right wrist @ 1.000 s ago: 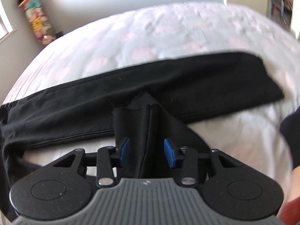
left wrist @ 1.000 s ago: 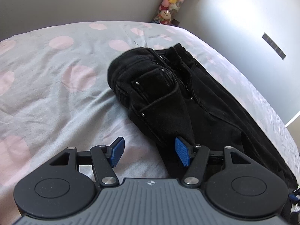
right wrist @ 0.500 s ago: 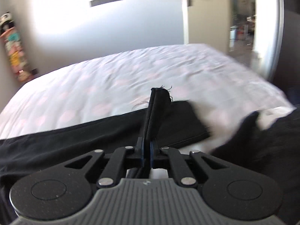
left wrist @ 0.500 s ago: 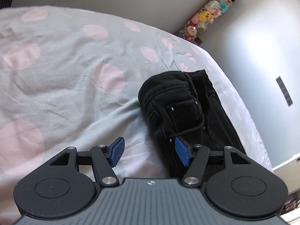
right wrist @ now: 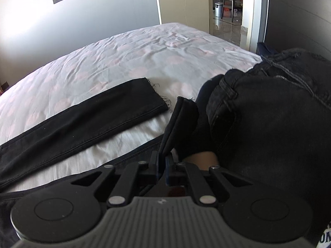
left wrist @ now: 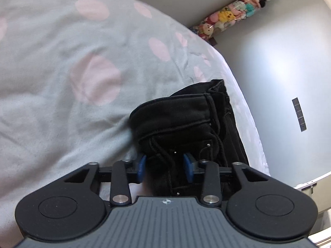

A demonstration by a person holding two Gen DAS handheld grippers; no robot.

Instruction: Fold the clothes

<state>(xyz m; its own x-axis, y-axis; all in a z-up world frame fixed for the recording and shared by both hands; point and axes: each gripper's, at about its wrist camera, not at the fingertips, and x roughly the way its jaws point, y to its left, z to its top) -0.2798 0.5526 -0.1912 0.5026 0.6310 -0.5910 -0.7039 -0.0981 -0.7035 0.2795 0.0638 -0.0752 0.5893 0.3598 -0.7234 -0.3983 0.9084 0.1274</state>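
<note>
A pair of black jeans lies on the spotted bedsheet [left wrist: 62, 82]. In the left wrist view its bunched waist end [left wrist: 178, 119] sits right in front of my left gripper [left wrist: 164, 165]. The jaws are closing, with the waist fabric filling the gap between the blue pads [left wrist: 141, 164]. In the right wrist view my right gripper [right wrist: 163, 160] is shut on the frayed hem of one trouser leg [right wrist: 182, 115], which stands up from the jaws. The other leg [right wrist: 93, 119] lies flat across the bed, its frayed hem pointing right.
Dark grey denim with a zipper [right wrist: 269, 113] fills the right of the right wrist view, with a bit of skin [right wrist: 204, 158] beside the gripper. A column of plush toys [left wrist: 231, 14] stands in the corner. An open doorway [right wrist: 227, 10] lies beyond the bed.
My left gripper has slid onto the waist end and its jaws have narrowed around it. My right gripper has shut on the leg hem and carried it up and to the right.
</note>
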